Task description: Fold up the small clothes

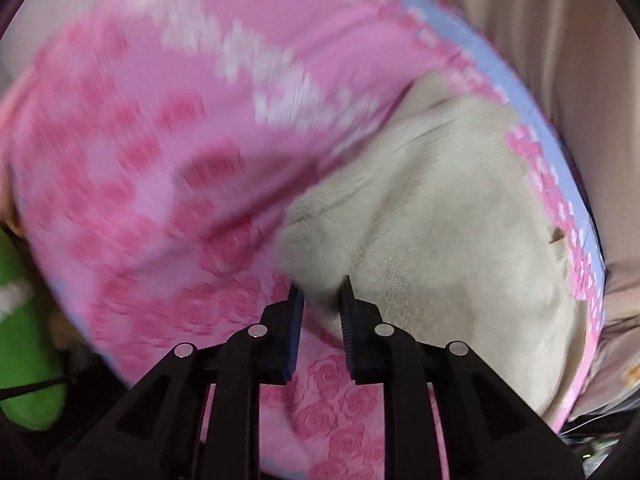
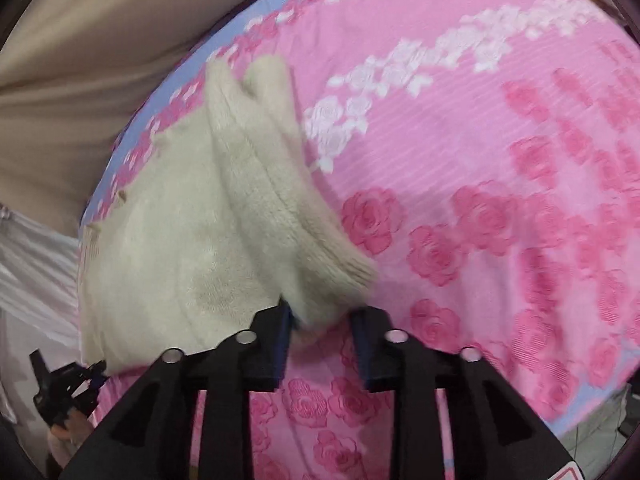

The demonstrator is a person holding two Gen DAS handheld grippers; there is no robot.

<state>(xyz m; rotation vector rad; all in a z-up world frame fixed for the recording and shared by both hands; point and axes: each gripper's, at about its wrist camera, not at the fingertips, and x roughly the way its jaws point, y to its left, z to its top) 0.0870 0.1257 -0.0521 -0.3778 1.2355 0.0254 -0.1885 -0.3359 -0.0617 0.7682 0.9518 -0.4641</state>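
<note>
A cream fleece garment [image 1: 448, 216] lies on a pink rose-patterned blanket [image 1: 160, 160]. In the left wrist view, my left gripper [image 1: 322, 292] has a fold of the cream fabric between its fingers, lifted off the blanket. In the right wrist view the same garment [image 2: 192, 240] lies at the left with a sleeve [image 2: 280, 208] running down to my right gripper [image 2: 322, 316], which holds the sleeve's ribbed cuff end. The left gripper also shows small at the lower left of the right wrist view [image 2: 92, 376]. The left view is motion-blurred.
The blanket [image 2: 480, 160] has a blue border [image 2: 224, 40] along the far edge, next to a beige curtain or wall [image 2: 80, 60]. A green object [image 1: 24, 340] lies off the blanket at the left wrist view's left edge.
</note>
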